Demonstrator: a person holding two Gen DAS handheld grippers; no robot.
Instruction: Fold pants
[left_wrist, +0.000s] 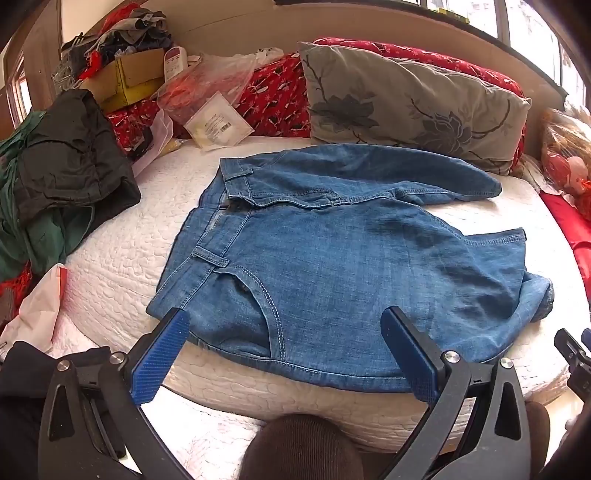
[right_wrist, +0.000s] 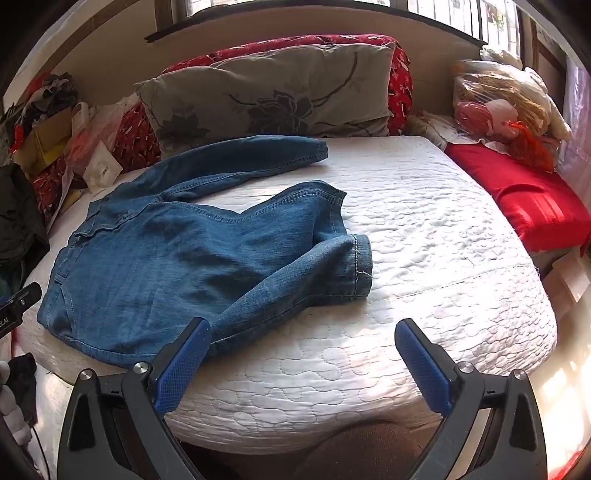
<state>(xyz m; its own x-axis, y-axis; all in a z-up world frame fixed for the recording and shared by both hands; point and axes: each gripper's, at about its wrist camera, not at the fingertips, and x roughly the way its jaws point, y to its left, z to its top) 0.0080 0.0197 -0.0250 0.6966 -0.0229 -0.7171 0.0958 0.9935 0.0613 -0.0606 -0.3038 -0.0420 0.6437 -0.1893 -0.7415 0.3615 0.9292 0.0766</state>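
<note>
Blue denim pants (left_wrist: 332, 258) lie spread on a white quilted mattress (left_wrist: 122, 258), waistband to the left, legs bent back on themselves to the right. The far leg (right_wrist: 258, 155) points toward the pillow; the near leg's cuff (right_wrist: 354, 266) lies folded over. My left gripper (left_wrist: 284, 328) is open and empty, hovering over the near hip and pocket of the pants. My right gripper (right_wrist: 303, 339) is open and empty above the mattress (right_wrist: 443, 240), its left finger (right_wrist: 184, 362) over the near edge of the pants (right_wrist: 166, 266).
A grey floral pillow (left_wrist: 406, 103) and red bedding (right_wrist: 517, 195) lie at the back and right. Dark clothes (left_wrist: 66, 166), boxes and plastic bags (left_wrist: 207, 96) pile at the left. A bagged doll (right_wrist: 498, 110) sits at the right. My knee (left_wrist: 299, 446) is below the bed edge.
</note>
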